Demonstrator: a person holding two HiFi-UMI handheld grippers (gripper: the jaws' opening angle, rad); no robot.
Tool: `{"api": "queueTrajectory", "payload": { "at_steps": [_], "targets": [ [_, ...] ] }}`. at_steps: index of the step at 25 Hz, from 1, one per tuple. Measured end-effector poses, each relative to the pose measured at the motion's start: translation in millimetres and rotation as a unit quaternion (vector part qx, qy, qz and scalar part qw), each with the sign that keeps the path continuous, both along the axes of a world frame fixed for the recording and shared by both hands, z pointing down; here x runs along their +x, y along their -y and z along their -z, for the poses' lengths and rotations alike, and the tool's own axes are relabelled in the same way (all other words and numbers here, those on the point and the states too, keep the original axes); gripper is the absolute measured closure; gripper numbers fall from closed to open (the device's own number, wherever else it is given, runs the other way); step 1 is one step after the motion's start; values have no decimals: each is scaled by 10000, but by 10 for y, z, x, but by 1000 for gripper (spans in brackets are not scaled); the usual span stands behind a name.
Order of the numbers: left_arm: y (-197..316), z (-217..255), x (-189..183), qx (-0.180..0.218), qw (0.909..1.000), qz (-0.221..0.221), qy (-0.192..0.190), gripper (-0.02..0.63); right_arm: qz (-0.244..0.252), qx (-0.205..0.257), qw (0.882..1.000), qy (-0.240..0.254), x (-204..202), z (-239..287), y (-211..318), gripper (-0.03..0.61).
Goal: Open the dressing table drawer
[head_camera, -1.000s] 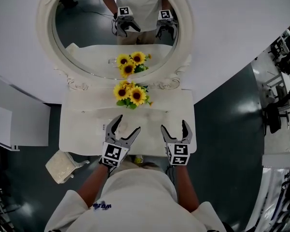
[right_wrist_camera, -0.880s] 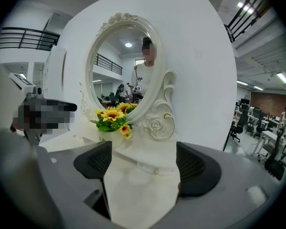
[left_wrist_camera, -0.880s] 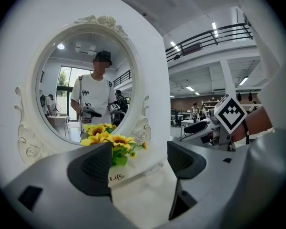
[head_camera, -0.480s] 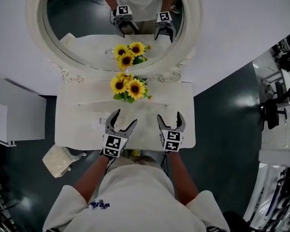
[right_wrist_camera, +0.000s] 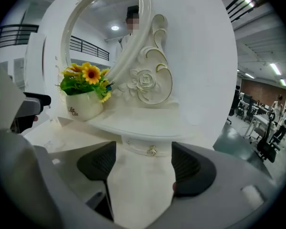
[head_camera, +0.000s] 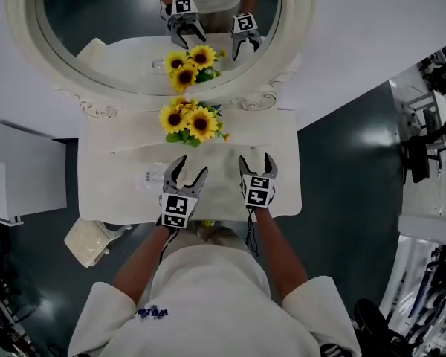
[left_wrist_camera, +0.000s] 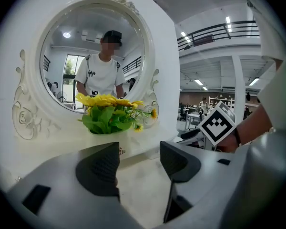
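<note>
The white dressing table (head_camera: 282, 143) stands under an oval mirror (head_camera: 74, 21). A small drawer front with a brass knob (right_wrist_camera: 153, 150) sits under the raised shelf below the mirror, straight ahead in the right gripper view. My left gripper (head_camera: 191, 166) hovers low over the tabletop, just in front of the sunflower pot (head_camera: 189, 123). My right gripper (head_camera: 256, 161) is beside it, aimed at the knob from a short distance. Both sets of jaws have just been closing a little and still stand open with nothing between them, as seen for the left gripper (left_wrist_camera: 138, 163) and the right gripper (right_wrist_camera: 142, 163).
The sunflower pot (right_wrist_camera: 86, 104) stands at the middle of the raised shelf, left of the knob. A small clear object (head_camera: 152, 177) lies on the tabletop left of my left gripper. A cushioned stool (head_camera: 85, 240) stands at the table's front left corner. Dark floor lies to the right.
Both grippers have moved from the table's front edge further in over the tabletop, toward the flowers and mirror. Their jaws stand a little narrower than before.
</note>
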State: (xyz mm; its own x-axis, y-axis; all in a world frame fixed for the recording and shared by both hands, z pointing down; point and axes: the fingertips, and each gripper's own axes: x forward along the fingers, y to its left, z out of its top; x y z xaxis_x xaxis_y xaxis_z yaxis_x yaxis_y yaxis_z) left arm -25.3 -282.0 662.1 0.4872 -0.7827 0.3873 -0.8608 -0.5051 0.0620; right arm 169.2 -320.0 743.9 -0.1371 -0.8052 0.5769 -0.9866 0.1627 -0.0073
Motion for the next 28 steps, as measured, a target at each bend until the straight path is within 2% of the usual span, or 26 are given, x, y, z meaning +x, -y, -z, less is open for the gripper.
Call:
{"api": "queueTrajectory", "payload": {
  "at_steps": [2, 12, 17, 20, 22, 23, 24, 28],
  "targets": [
    [29, -63, 16, -11, 10000, 60, -3, 390, -42, 16, 10000, -13, 36, -58, 67, 221],
    [98, -224, 110, -240, 9997, 15, -31, 444, -104, -249, 9993, -261, 139, -463, 319, 327],
    [44, -278, 75, -269, 9996, -23, -44, 533, -60, -341, 9991, -256, 116, -592, 349, 376],
    [13, -232, 41, -315, 9991, -70, -274, 605, -140, -302, 9991, -261, 56, -556, 381, 403],
    [-21, -213, 2, -395, 9983, -56, -427, 606, -93, -284, 9989, -364, 19, -545, 422, 420],
    [-38, -222, 10, -449, 9979, -60, -474, 606, -95, -313, 9986, -409, 44, -541, 427, 449],
    [-54, -238, 26, -500, 9975, -72, -498, 606, -123, -363, 9985, -383, 83, -545, 422, 468],
    [-116, -281, 46, -570, 9975, -127, -398, 606, -310, -494, 9983, -53, 164, -595, 408, 474]
  ]
}}
